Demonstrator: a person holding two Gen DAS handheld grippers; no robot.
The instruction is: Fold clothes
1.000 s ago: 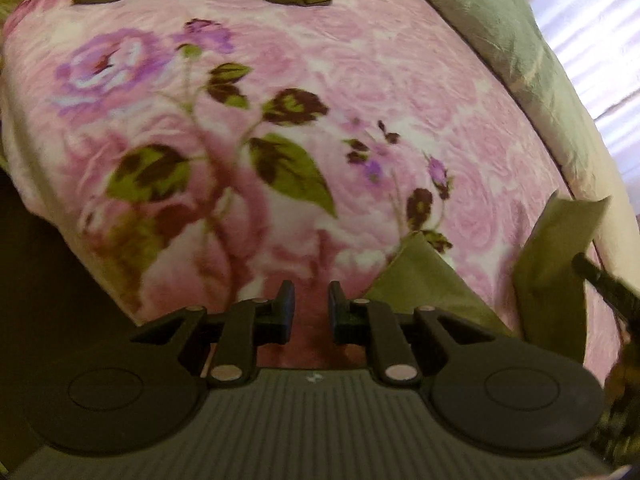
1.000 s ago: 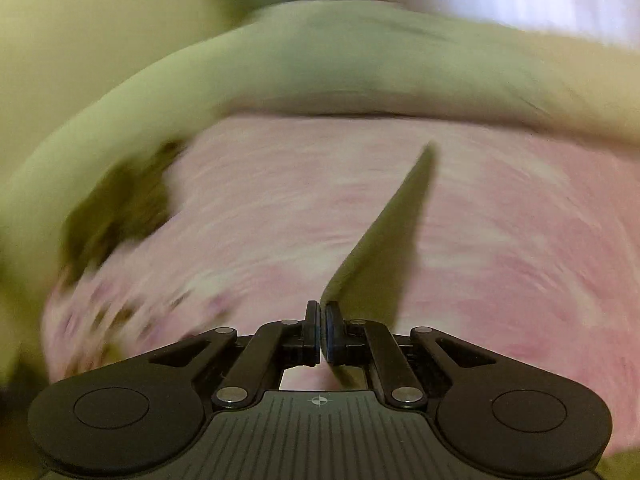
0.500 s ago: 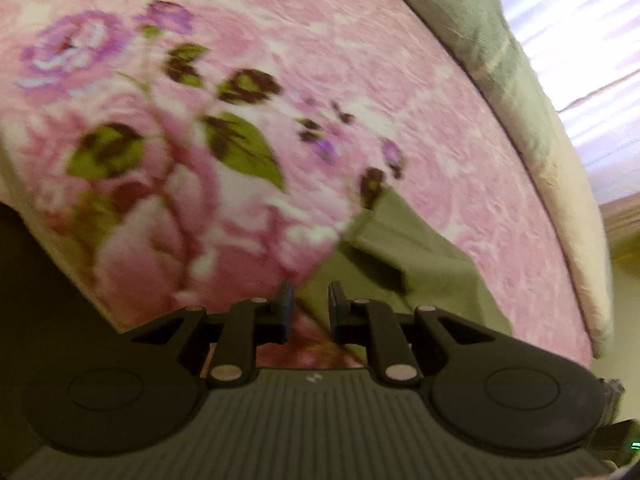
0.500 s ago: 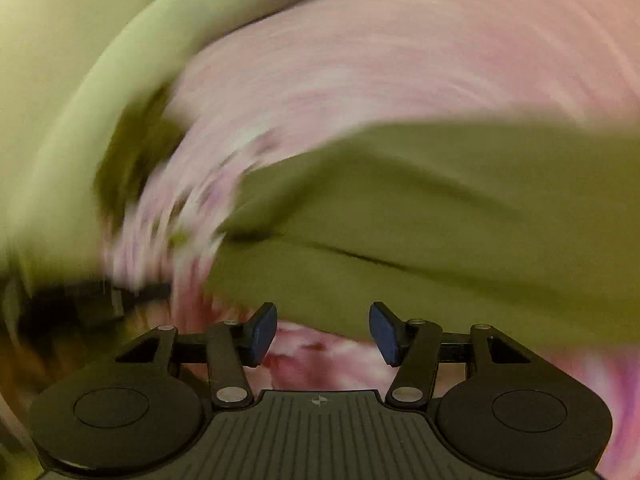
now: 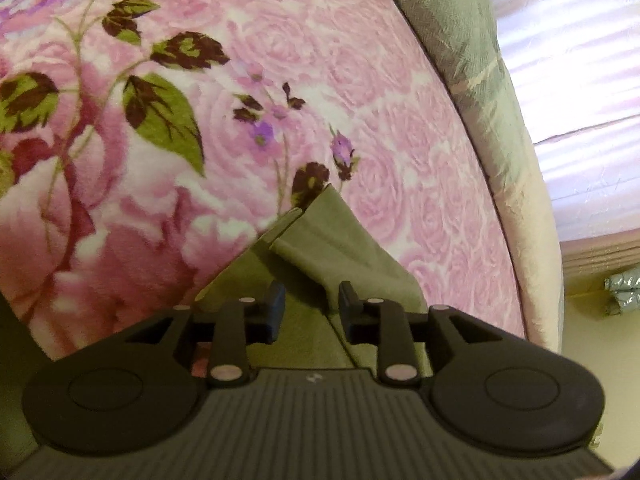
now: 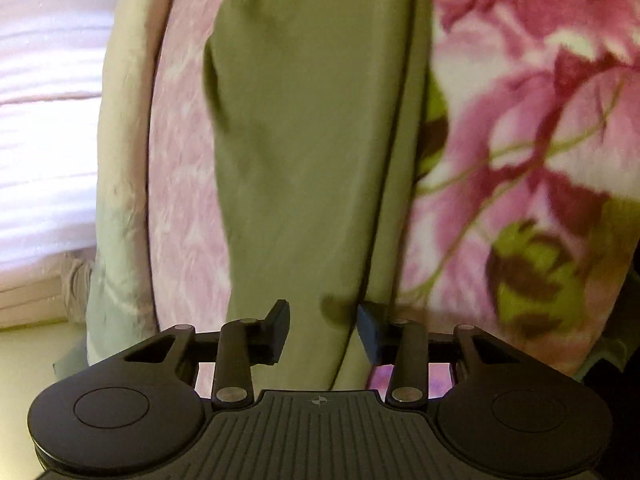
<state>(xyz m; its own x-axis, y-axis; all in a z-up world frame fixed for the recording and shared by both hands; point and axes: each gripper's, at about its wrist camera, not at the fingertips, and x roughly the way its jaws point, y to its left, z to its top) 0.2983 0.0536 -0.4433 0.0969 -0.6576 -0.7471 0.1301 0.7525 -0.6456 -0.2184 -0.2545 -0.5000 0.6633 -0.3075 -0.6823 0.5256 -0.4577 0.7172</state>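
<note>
Closing right gripper low in frame, olive-green cloth garment between its unpressed pads, over pink floral blanket.

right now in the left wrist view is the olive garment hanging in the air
No, the olive garment lies flat on the pink floral blanket.

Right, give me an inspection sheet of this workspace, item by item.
Surface: pink floral blanket spread over a bed, with a pale green quilt along its far edge.
Job's things: olive green garment lying flat on the blanket, partly folded, one edge doubled over.
Clutter: a crumpled silvery thing on the floor beside the bed; too small to tell what it is.
Grippers: left gripper over the garment, jaws opening, pads not pressing on it; right gripper over the garment, jaws closing, cloth between them but not pinched.
Cables: nothing seen.
Surroundings: light striped curtain beyond the bed.
</note>
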